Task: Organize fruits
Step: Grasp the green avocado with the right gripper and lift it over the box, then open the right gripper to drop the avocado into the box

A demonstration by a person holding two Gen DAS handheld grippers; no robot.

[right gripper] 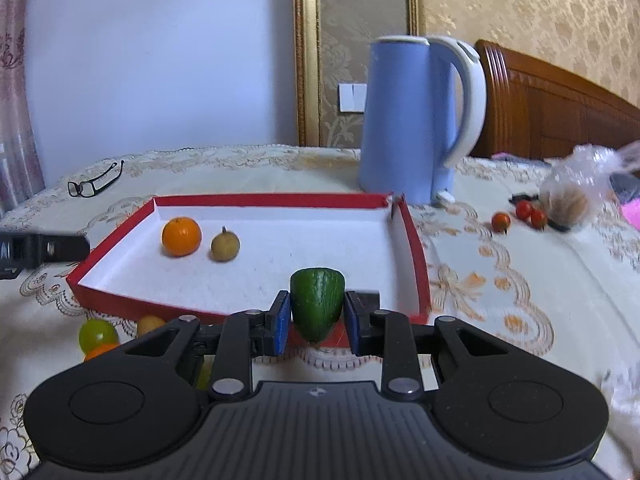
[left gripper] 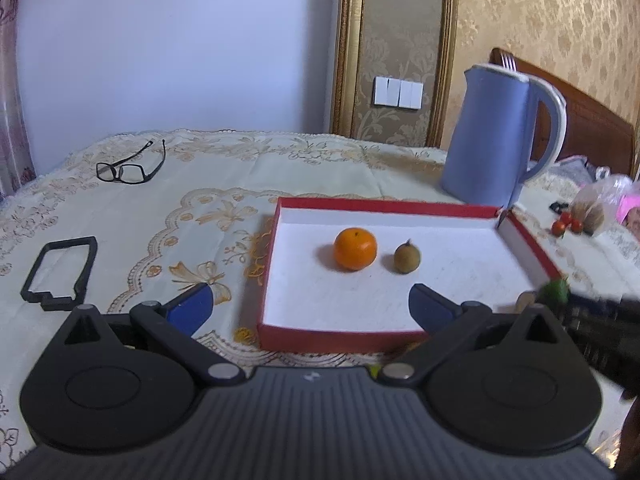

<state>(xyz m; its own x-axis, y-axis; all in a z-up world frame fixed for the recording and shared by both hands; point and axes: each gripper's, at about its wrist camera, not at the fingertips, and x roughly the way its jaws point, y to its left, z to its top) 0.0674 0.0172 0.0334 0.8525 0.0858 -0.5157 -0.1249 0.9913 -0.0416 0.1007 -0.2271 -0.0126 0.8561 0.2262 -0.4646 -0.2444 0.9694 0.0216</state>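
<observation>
A red box [left gripper: 340, 337] with a white floor holds an orange [left gripper: 355, 249] and a small brown fruit [left gripper: 407, 257]. The box [right gripper: 416, 252], orange [right gripper: 181, 236] and brown fruit [right gripper: 225, 245] also show in the right wrist view. My right gripper [right gripper: 317, 318] is shut on a green avocado [right gripper: 317, 300], held over the box's near edge. The avocado [left gripper: 555, 291] shows blurred at the box's right side in the left wrist view. My left gripper [left gripper: 310, 306] is open and empty over the box's near left corner. A green fruit [right gripper: 97, 334], a yellow one [right gripper: 150, 324] and an orange one [right gripper: 100, 351] lie in front of the box.
A blue kettle [left gripper: 496, 136] stands behind the box. Glasses [left gripper: 130, 166] lie at the far left, a black frame [left gripper: 60, 272] at the near left. Cherry tomatoes [right gripper: 520, 214] and a plastic bag [right gripper: 576, 196] lie to the right. A patterned cloth covers the table.
</observation>
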